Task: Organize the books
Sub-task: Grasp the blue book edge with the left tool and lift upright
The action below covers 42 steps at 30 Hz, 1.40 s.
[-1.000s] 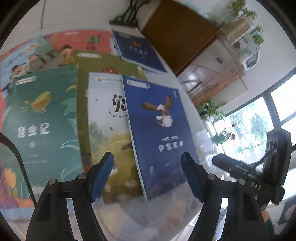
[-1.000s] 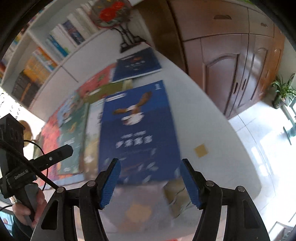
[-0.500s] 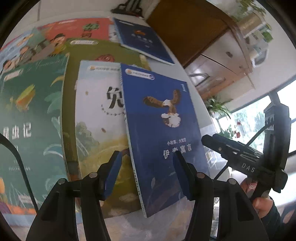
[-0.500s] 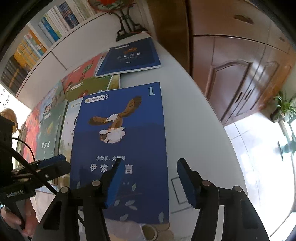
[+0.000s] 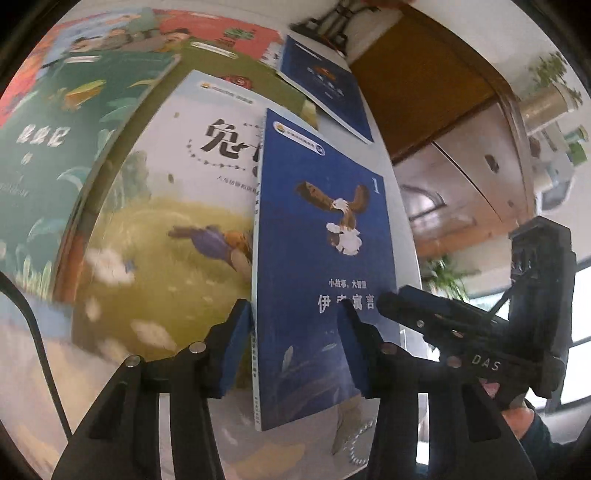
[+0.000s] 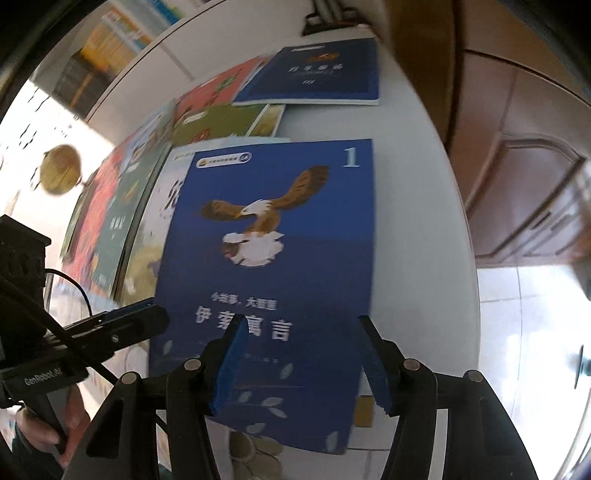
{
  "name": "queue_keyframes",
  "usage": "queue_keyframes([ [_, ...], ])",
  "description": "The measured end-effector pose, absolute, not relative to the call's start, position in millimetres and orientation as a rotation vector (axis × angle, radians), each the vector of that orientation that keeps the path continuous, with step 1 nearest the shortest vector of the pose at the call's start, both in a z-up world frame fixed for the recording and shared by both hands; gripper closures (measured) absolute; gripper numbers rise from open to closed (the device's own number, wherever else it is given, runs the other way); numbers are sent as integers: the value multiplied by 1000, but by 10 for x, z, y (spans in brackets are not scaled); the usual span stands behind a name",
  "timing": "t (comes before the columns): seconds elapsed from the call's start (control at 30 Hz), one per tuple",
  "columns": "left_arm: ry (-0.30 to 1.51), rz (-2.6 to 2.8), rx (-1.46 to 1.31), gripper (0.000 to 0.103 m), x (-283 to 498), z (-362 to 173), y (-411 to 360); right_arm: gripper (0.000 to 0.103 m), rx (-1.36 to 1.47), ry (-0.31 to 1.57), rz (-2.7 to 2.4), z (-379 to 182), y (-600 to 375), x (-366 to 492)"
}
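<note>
A blue book with an eagle on its cover [image 5: 317, 258] [image 6: 266, 258] lies on top of a spread of books, its near end past the white table's [image 6: 417, 221] edge. My left gripper [image 5: 293, 310] straddles its spine edge; its jaws are closing, with the book's near left part between them and the pads not pressing. My right gripper [image 6: 302, 321] hangs open over the book's near right part, its right finger by the book's right edge. Under the blue book lies a white rabbit book [image 5: 177, 221]. Each view shows the other gripper's fingers [image 5: 424, 314] [image 6: 122, 325] alongside.
A green book [image 5: 74, 147], an olive one [image 5: 236, 70], a red one [image 5: 221, 29] and a small dark-blue book [image 6: 317, 70] cover the table farther back. A wooden cabinet [image 6: 517, 184] stands to the right, a bookshelf [image 6: 92, 66] behind, tiled floor below.
Both grippers have come down and closer to the blue eagle book, rolling as they came. The left jaws have narrowed a lot, the right ones slightly. The books have not shifted.
</note>
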State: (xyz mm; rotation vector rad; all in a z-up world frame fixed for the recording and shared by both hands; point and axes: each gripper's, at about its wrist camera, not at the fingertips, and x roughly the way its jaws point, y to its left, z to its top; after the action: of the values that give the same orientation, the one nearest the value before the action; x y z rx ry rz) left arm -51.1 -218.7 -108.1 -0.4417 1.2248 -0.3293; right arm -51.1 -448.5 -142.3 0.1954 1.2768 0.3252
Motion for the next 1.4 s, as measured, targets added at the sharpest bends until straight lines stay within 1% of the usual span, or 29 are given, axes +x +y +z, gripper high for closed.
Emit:
queue_keyframes([
  [0.27,1164,-193,-529,59,-749,-1105,-2247,44,145,1305,422,-1515,-4761,-395],
  [0.57,1167,-150,-501,59,-879,-1081,-2494,44,58,1285,494,-1532,-4691,-392],
  [0.63,1118,-210,-581,59,-923,-985,-2479,44,39,1273,490,-1531,-4698,-369],
  [0.7,1030,-299,-725,59,-961,-865,-2390,44,66,1273,486,-1537,-4751,-325],
  [0.8,991,-326,-801,59,-907,-860,-2365,44,124,1275,500,-1547,-4794,-291],
  [0.83,1006,-309,-780,61,-855,-904,-2401,44,132,1275,505,-1544,-4796,-291],
  [0.87,1025,-284,-751,66,-806,-959,-2450,44,138,1276,515,-1545,-4787,-291],
  [0.9,1041,-262,-729,73,-767,-1017,-2495,44,146,1280,530,-1548,-4766,-290],
  [0.93,1048,-247,-721,76,-766,-1065,-2516,44,146,1282,536,-1549,-4737,-294],
  [1.0,1044,-230,-741,88,-758,-1126,-2519,44,127,1277,532,-1548,-4688,-317],
  [1.03,1032,-232,-778,90,-764,-1142,-2486,44,119,1275,533,-1547,-4675,-330],
  [1.17,998,-313,-983,91,-779,-1201,-2359,44,186,1309,566,-1533,-4745,-327],
  [1.27,976,-365,-1118,91,-757,-1246,-2296,38,305,1331,587,-1525,-4878,-280],
  [1.33,969,-382,-1187,91,-725,-1266,-2279,28,399,1351,602,-1565,-4978,-259],
  [1.4,972,-388,-1225,91,-717,-1294,-2260,28,515,1371,628,-1628,-5082,-251],
])
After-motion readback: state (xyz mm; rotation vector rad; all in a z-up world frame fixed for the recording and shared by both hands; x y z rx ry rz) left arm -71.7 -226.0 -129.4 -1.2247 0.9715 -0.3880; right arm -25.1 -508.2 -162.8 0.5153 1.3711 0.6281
